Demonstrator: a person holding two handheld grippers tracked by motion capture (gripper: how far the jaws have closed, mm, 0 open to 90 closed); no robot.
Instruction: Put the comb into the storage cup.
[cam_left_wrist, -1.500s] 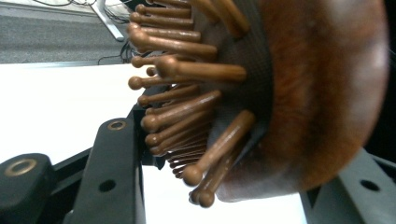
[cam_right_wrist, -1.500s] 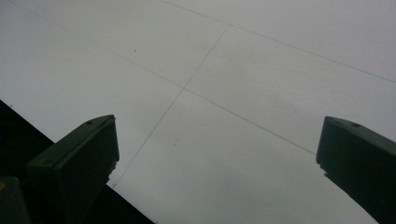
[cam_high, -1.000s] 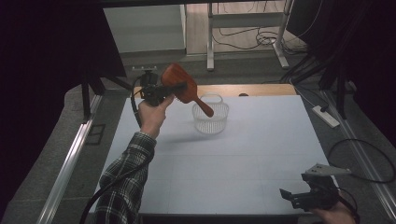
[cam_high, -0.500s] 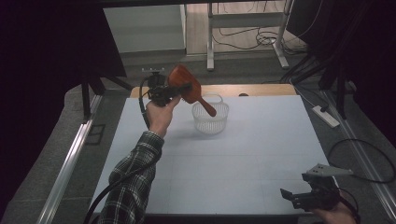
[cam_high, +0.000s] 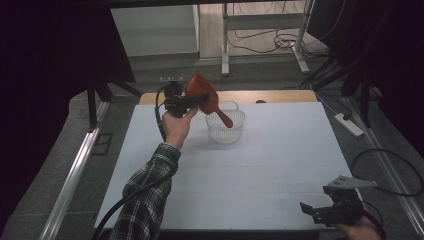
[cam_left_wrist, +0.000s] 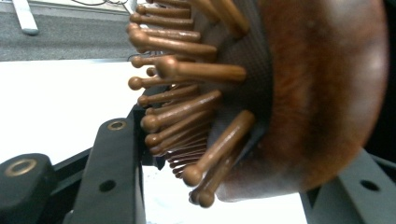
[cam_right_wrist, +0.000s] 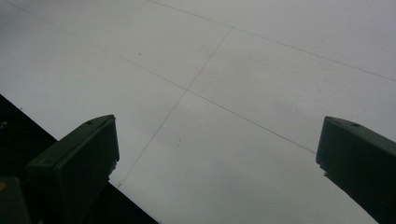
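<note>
A reddish-brown wooden hairbrush with wooden pins is held up at the far left of the white table. My left gripper is shut on its head. Its handle slants down to the right over a clear plastic basket. In the left gripper view the brush head and its pins sit between the two black jaws of my left gripper. My right gripper rests low at the table's near right corner. My right gripper stands open over bare table.
A wooden strip runs along the table's far edge. Beyond it are a metal stand's legs and cables on the floor. A power strip lies off the right side. A cable loops near my right gripper.
My left hand has carried the brush a little to the right, so its handle end is now over the basket. The right gripper has stayed put.
</note>
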